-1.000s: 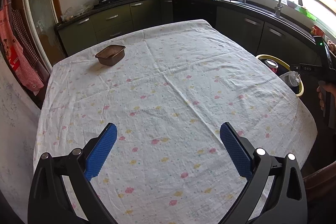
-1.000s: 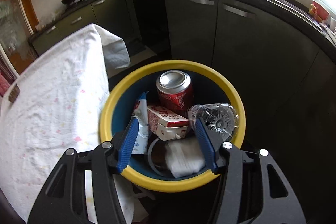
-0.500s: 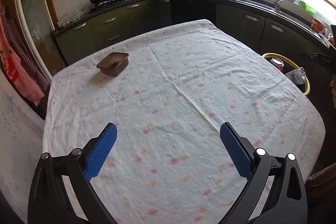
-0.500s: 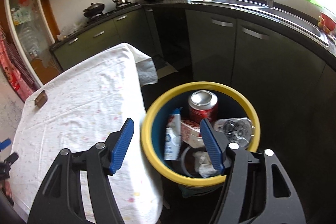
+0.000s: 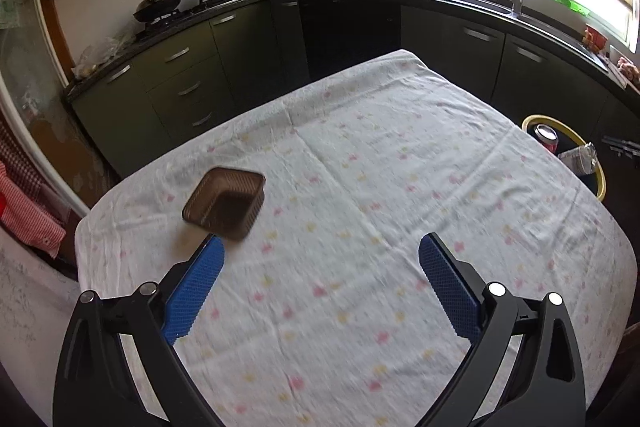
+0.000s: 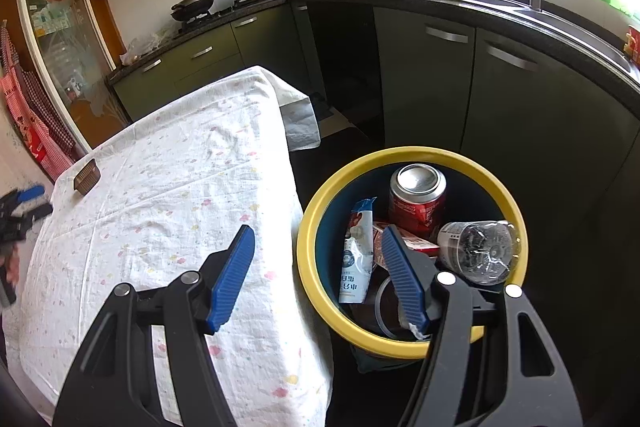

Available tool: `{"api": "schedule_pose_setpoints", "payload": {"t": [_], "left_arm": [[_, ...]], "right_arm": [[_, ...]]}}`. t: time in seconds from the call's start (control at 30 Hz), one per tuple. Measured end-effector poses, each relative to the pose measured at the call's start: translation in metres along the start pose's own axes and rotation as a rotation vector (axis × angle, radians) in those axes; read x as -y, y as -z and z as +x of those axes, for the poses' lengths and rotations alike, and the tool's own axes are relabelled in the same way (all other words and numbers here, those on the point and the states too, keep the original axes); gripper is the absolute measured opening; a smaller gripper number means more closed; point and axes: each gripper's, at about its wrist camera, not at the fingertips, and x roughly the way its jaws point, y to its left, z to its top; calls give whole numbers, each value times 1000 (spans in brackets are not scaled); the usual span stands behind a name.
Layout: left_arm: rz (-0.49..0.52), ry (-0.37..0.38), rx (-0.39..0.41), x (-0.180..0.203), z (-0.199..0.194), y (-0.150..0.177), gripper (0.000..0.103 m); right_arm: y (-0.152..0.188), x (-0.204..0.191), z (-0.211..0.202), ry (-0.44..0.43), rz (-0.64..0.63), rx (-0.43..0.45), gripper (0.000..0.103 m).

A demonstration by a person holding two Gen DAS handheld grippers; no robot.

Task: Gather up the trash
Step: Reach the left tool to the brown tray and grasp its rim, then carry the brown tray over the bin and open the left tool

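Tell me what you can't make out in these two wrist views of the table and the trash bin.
- Brown tray, left wrist view: motion blur; whether anything lies inside is unclear.
- Trash bin, left wrist view: the table edge hides its near part.
- Bin bottom, right wrist view: covered by the can, bottle, pouch and a right gripper finger.
- Left gripper, right wrist view: cut off by the frame edge.

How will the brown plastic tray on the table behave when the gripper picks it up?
The brown tray looks thin-walled and empty, so it is probably light and may flex when squeezed. It sits flat on the tablecloth, so it will more likely slide than roll.
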Motion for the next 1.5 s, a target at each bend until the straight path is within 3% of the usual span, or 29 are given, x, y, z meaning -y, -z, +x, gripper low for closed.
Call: {"api": "schedule_pose_setpoints", "payload": {"t": [0.23, 0.37, 0.53, 0.93, 1.1, 1.3, 1.5], "left_arm": [[49, 24, -34, -23, 44, -28, 94], [53, 36, -74, -35, 70, -31, 81], [38, 56, -104, -48, 89, -28, 72], [52, 56, -174, -52, 108, -19, 31], [17, 58, -167, -54, 109, -14, 8], [-10, 41, -138, -52, 94, -9, 6], [35, 58, -93, -18, 59, -13, 6]], "right_arm": [[0, 2, 13, 5, 13, -25, 63], [0, 3, 19, 11, 19, -36, 63], [-2, 2, 26, 9, 22, -44, 63], [-5, -9, 31, -16, 11, -54, 63], [-5, -11, 28, -22, 10, -51, 63], [-4, -13, 21, -31, 4, -43, 63], [-2, -15, 6, -40, -8, -23, 63]]}}
